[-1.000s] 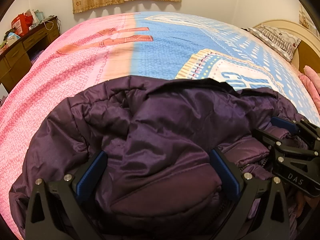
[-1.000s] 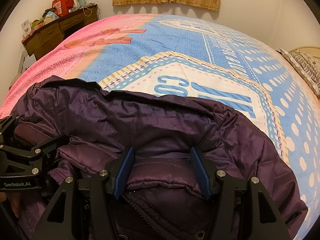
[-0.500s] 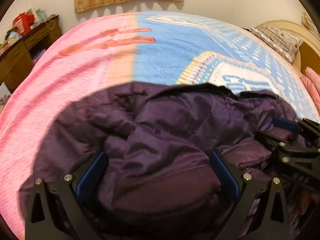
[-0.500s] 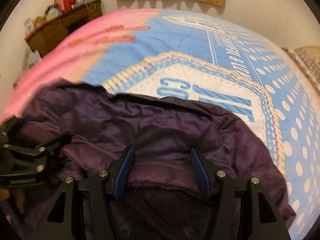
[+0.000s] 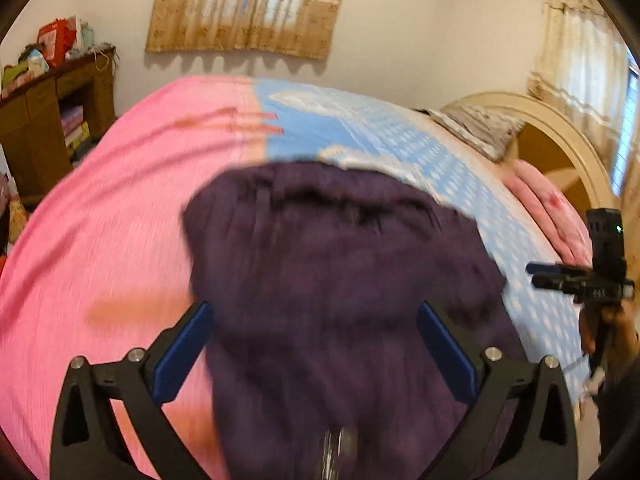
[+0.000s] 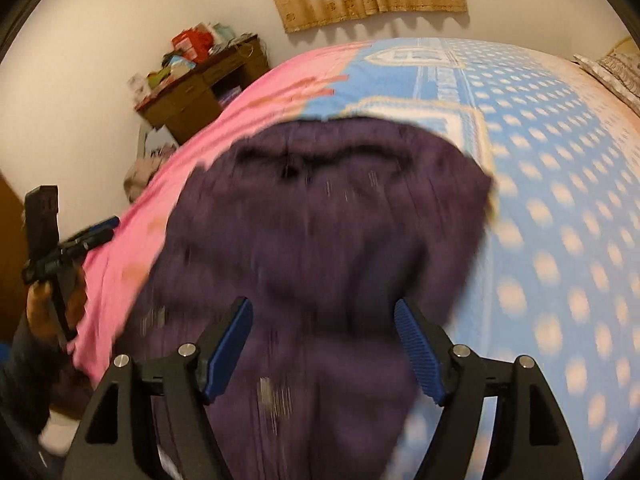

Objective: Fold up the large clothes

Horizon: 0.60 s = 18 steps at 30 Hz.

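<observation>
A dark purple padded jacket (image 5: 340, 280) lies bunched in a folded heap on the pink and blue bedspread (image 5: 100, 220); both views are motion-blurred. My left gripper (image 5: 316, 344) hangs open above its near end, fingers wide, with no cloth caught. My right gripper (image 6: 324, 348) is also lifted off the jacket (image 6: 320, 240); its jaws are opening and the pads press on nothing. From the side, the right gripper (image 5: 560, 276) and the left gripper (image 6: 84, 240) each carry no fabric.
A wooden desk (image 6: 192, 96) piled with clutter stands by the far left wall. A patterned pillow (image 5: 476, 128) and folded pink bedding (image 5: 544, 208) lie near the curved headboard (image 5: 560, 136). Curtains (image 5: 248, 8) hang on the far wall. A person's hand (image 6: 44, 308) holds the left tool.
Both grippers have pulled back and up away from the jacket, which now lies farther off on the bed. The right jaws have widened. The two tools have moved apart.
</observation>
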Each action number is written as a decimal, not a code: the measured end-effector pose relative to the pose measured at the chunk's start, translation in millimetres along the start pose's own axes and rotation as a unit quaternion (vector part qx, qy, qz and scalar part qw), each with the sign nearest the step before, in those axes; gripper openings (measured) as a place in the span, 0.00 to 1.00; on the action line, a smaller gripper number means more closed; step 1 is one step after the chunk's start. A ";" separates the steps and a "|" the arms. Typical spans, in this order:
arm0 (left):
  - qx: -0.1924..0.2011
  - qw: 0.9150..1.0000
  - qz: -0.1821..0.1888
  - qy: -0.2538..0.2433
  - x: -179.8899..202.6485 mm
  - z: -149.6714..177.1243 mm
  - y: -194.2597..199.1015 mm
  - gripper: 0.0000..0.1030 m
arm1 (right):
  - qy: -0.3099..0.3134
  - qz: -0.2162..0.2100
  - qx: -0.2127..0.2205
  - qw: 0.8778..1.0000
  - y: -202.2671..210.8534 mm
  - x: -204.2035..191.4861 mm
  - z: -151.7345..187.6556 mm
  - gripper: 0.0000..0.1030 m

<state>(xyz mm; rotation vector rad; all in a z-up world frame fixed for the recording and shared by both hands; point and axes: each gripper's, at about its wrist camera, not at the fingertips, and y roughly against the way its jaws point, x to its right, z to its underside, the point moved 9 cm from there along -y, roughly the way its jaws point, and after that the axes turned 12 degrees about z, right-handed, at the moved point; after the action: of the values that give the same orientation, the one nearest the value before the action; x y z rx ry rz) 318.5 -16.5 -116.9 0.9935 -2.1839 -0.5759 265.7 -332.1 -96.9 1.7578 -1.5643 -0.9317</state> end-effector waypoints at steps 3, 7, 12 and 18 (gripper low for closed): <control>-0.013 1.000 0.008 0.005 -2.9 55.4 29.7 1.00 | -0.027 -0.018 -0.022 0.999 24.5 19.8 63.9 0.73; -0.024 0.999 0.027 0.008 -4.5 118.0 47.6 1.00 | -0.059 -0.007 -0.026 0.998 32.8 40.3 128.9 0.73; -0.017 0.998 0.038 0.036 -7.3 156.6 48.4 1.00 | -0.144 -0.048 -0.028 0.988 15.3 43.5 181.0 0.73; 0.005 0.996 0.075 0.051 9.0 176.0 43.3 1.00 | -0.181 -0.089 0.026 0.979 22.6 28.7 193.4 0.69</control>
<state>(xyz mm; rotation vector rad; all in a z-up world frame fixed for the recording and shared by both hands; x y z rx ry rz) 166.2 23.6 -207.1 0.8369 -2.1488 -0.4355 96.0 -360.3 -192.5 1.8638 -1.6816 -1.3735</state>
